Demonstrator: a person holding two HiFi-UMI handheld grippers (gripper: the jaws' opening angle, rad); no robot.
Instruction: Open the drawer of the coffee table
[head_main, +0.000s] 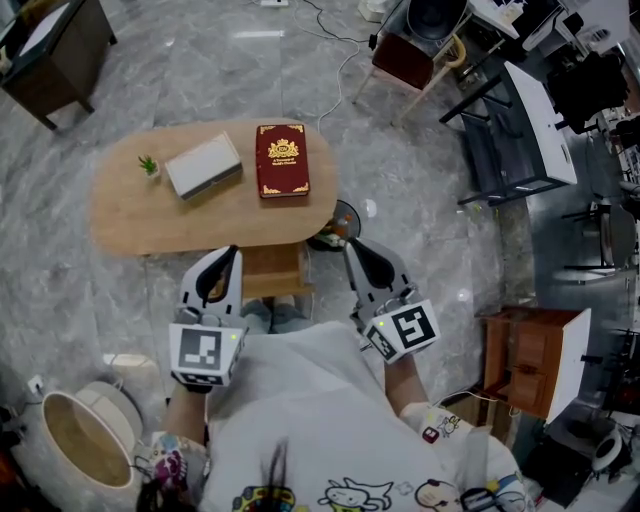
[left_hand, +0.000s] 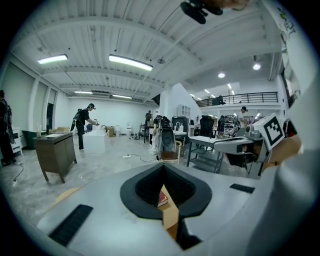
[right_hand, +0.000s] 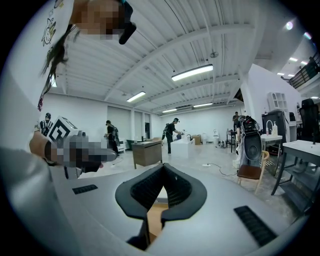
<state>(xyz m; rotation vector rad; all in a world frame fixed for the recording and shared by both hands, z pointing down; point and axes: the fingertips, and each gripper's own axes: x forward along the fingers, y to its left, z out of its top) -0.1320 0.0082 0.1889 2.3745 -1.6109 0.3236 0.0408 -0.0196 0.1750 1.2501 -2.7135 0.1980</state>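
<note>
In the head view an oval wooden coffee table (head_main: 130, 215) carries a red book (head_main: 283, 159), a pale grey box (head_main: 204, 166) and a tiny green plant (head_main: 149, 165). Its wooden drawer (head_main: 272, 271) shows under the near edge. My left gripper (head_main: 233, 251) hovers just left of the drawer, shut and holding nothing. Just right of the drawer is my right gripper (head_main: 349, 244), also shut and empty. In the left gripper view the jaws (left_hand: 162, 165) meet at the tips, with the book (left_hand: 162, 199) and wood showing through the gap below them. The right gripper (right_hand: 163, 166) view shows wood there too.
A round woven basket (head_main: 85, 442) stands at the near left. A dark cabinet (head_main: 62, 48) is at the far left and a chair (head_main: 418, 52) at the far right. A grey desk (head_main: 522, 130) and a wooden cabinet (head_main: 528, 358) line the right side. People stand far off in the hall.
</note>
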